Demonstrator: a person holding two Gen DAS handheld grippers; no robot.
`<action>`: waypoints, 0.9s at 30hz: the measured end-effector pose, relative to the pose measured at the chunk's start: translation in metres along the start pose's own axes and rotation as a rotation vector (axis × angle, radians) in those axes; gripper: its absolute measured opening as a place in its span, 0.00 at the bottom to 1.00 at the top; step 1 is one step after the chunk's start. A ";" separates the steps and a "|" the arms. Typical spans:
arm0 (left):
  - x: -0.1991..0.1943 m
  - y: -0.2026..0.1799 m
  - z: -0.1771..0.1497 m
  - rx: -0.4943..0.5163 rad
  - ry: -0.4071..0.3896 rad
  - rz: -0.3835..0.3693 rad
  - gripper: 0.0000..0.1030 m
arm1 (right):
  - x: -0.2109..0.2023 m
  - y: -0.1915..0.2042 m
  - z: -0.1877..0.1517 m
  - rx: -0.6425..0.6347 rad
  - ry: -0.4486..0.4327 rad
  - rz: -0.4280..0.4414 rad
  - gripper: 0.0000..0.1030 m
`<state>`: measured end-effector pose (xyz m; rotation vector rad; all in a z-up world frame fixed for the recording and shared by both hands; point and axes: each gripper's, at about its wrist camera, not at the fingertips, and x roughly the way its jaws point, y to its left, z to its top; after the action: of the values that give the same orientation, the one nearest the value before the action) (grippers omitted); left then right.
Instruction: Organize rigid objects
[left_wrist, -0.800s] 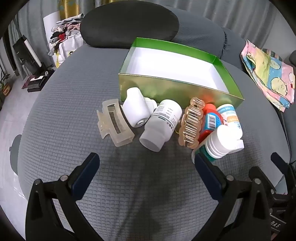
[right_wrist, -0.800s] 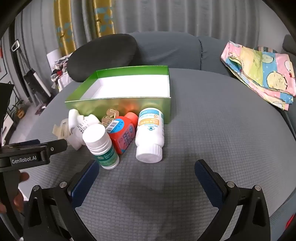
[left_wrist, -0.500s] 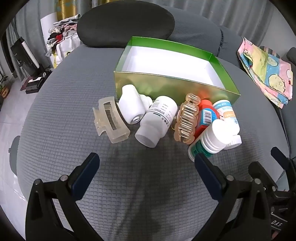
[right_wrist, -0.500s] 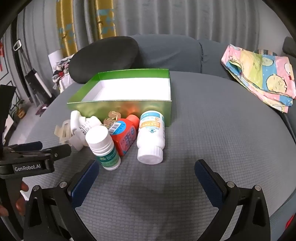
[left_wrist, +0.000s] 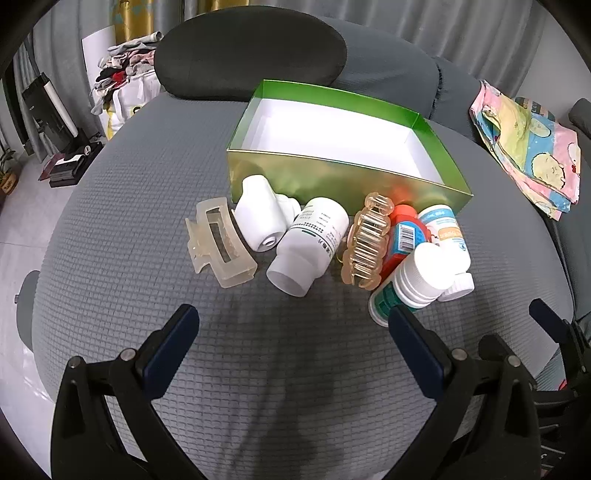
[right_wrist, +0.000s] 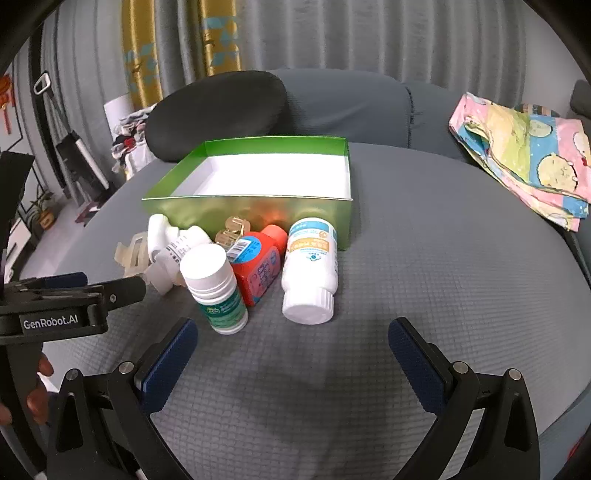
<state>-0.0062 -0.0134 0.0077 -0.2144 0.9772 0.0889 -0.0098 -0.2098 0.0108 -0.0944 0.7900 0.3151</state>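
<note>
Both the left gripper and the right gripper hang wide open and empty over the grey cushion. The pill bottles, among them a white-capped green bottle standing upright and a white bottle on its side, lie clustered with two hair claws against the near wall of the green box. They look light, stiff and smooth-sided, best pinched across the body, while the amber hair claw seems more brittle. The box holds nothing.

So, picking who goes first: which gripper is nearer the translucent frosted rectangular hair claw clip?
Left. The left gripper hangs open just short of the frosted hair claw clip; the right gripper is beyond the bottles, farther away.
</note>
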 end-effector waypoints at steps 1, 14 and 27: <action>0.000 0.000 0.000 0.001 -0.001 -0.001 0.99 | 0.000 0.000 0.000 -0.001 0.000 0.000 1.00; -0.005 -0.004 -0.002 0.025 -0.017 -0.019 0.99 | 0.004 0.002 -0.005 -0.004 0.004 0.007 1.00; -0.013 -0.016 -0.004 0.078 -0.073 0.023 0.99 | 0.005 0.004 -0.008 -0.015 0.004 0.028 1.00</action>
<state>-0.0139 -0.0301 0.0185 -0.1275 0.9088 0.0786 -0.0139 -0.2063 0.0017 -0.0986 0.7932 0.3473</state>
